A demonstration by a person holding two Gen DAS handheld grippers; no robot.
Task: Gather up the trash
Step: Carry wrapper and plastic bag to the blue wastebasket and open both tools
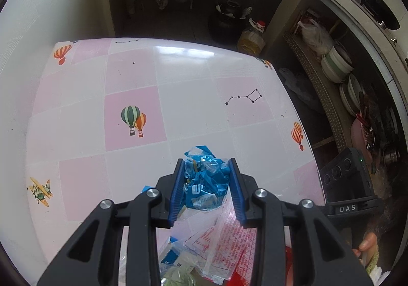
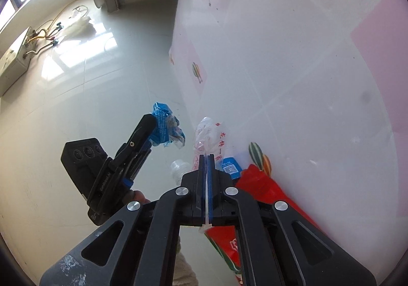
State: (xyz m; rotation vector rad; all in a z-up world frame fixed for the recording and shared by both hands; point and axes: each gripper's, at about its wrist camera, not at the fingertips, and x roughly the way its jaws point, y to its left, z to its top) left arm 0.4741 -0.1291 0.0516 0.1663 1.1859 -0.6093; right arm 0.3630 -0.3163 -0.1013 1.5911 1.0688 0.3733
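Observation:
A crumpled blue wrapper (image 1: 204,184) hangs above the table, and my left gripper (image 1: 206,161) is shut on it between its blue pads. Seen from the right wrist, that same left gripper (image 2: 155,125) holds the blue wrapper (image 2: 165,130) in the air to the left. My right gripper (image 2: 206,156) is shut on the edge of a clear plastic bag with red print (image 2: 207,130). That clear bag (image 1: 229,237) lies under the left gripper, beside a red bag (image 2: 257,184) and a small blue-labelled packet (image 2: 230,167).
The table (image 1: 178,77) has a pink and white checked cover with balloon pictures. Shelves with stacked bowls (image 1: 336,64) stand right of it, an oil jug (image 1: 251,40) and a dark pot (image 1: 227,18) behind it. A white tiled wall (image 2: 76,82) carries a box with hoses (image 2: 15,56).

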